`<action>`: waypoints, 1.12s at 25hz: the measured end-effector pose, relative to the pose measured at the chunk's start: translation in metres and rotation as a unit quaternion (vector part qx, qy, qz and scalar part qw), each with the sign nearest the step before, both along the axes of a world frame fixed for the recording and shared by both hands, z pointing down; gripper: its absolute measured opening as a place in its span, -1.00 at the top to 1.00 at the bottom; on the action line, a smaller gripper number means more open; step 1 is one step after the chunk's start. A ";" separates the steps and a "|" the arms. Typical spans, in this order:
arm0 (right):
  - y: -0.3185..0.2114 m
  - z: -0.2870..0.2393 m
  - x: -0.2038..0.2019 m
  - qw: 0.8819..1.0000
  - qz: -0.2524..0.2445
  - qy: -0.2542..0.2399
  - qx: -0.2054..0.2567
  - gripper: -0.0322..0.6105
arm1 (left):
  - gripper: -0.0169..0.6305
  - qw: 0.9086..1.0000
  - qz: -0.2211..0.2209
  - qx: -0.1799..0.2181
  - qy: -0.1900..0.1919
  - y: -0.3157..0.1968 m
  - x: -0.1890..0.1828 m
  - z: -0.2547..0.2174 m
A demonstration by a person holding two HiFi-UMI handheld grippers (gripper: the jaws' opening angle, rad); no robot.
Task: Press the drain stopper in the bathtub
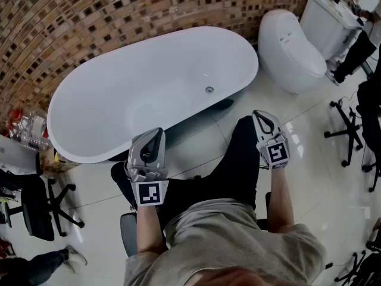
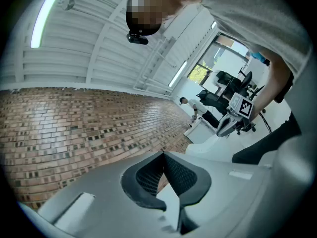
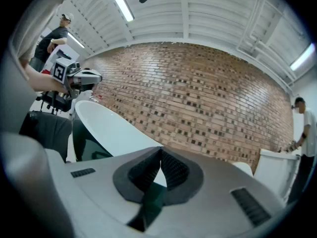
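Down on the near side of the bathtub (image 1: 89,85), I'm seated, dark trouser legs stretched toward it, both tongs held out in front of me. Left gripper (image 1: 158,132) first: its tip lines up with the tub's near rim from the head view, and its two ribbed pads meet at the tip, nothing between them. Right gripper (image 1: 258,114) now: it's off the tub's right end, over my leg and the glossy floor (image 1: 309,177), pads likewise pressed together at the tip and empty. Neither tong touches the tub.

Into the tub itself: white, oval, bare inside, and there's the drain stopper (image 1: 209,90), a small round metal disc on the tub's floor toward its right end. It sits well apart from both tips, closer to the right one.

Left of the tub, an office chair (image 1: 41,204) and a bag of clutter (image 1: 27,130). Past the tub's far rim runs the brick wall (image 1: 119,8). Beyond the tub's right end stands a white toilet (image 1: 289,49).
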State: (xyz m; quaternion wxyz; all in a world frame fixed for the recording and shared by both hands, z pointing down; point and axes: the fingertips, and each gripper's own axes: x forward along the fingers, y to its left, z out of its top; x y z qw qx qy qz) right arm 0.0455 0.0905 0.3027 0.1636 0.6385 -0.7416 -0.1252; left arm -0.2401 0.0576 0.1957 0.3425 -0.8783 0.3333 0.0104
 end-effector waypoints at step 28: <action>-0.045 0.006 0.143 0.953 -0.301 -0.025 0.017 0.90 | 0.93 0.974 -0.217 -0.002 0.061 0.079 0.150 -0.024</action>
